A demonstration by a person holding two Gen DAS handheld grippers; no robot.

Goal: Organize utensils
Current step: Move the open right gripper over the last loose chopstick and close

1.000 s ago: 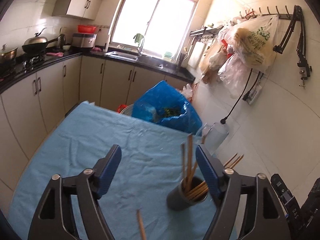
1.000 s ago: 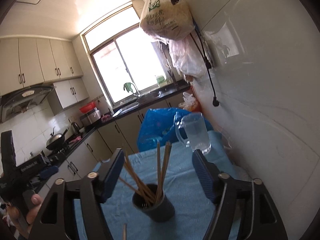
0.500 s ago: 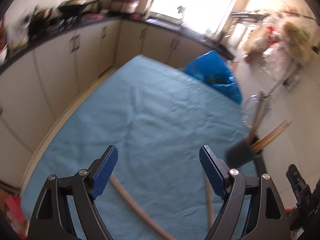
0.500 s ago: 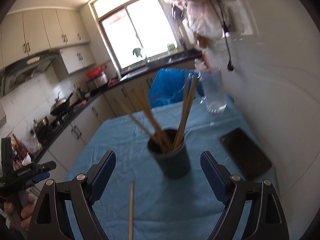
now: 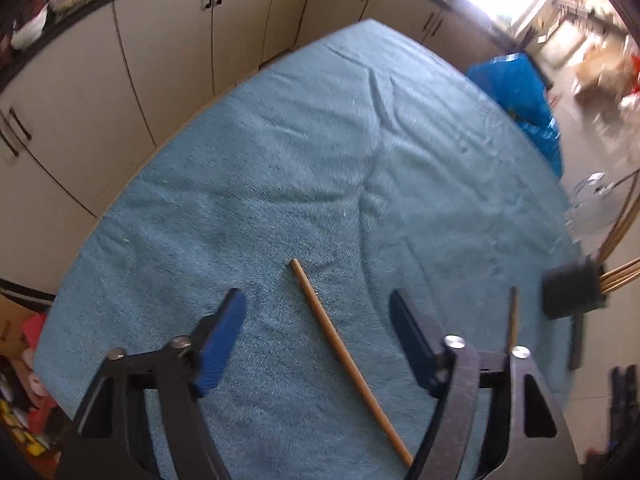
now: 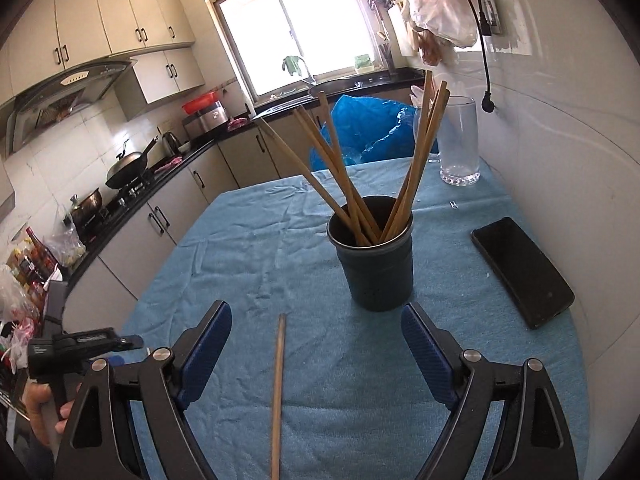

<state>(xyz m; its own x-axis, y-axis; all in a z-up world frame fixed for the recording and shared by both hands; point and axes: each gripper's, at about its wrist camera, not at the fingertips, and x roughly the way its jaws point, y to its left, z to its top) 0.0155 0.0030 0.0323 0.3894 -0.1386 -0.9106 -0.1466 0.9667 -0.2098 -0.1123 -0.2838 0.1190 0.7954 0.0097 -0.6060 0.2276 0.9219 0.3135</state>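
Observation:
A loose wooden chopstick [image 5: 348, 360] lies on the blue cloth [image 5: 320, 160] between the jaws of my left gripper [image 5: 316, 304]. Those jaws are closing, but the pads stand clear of the stick on both sides. A second loose chopstick [image 5: 513, 316] lies to the right, near the dark cup [image 5: 572, 292]. In the right wrist view the cup [image 6: 374, 268] stands upright with several chopsticks [image 6: 340, 176] in it. My right gripper [image 6: 316, 316] hangs open just in front of the cup, over a loose chopstick [image 6: 278, 392], touching nothing.
A black phone [image 6: 520, 270] lies right of the cup and a clear glass [image 6: 460, 140] stands behind it near the wall. A blue plastic bag [image 6: 368, 128] sits past the table's far end. Kitchen cabinets [image 5: 140, 80] run along the left. A hand [image 6: 40, 408] holds the left gripper.
My left gripper has dropped and tipped down toward the cloth, so a loose chopstick now lies between its narrowing jaws. The right gripper has tilted down toward the cup and opened wider.

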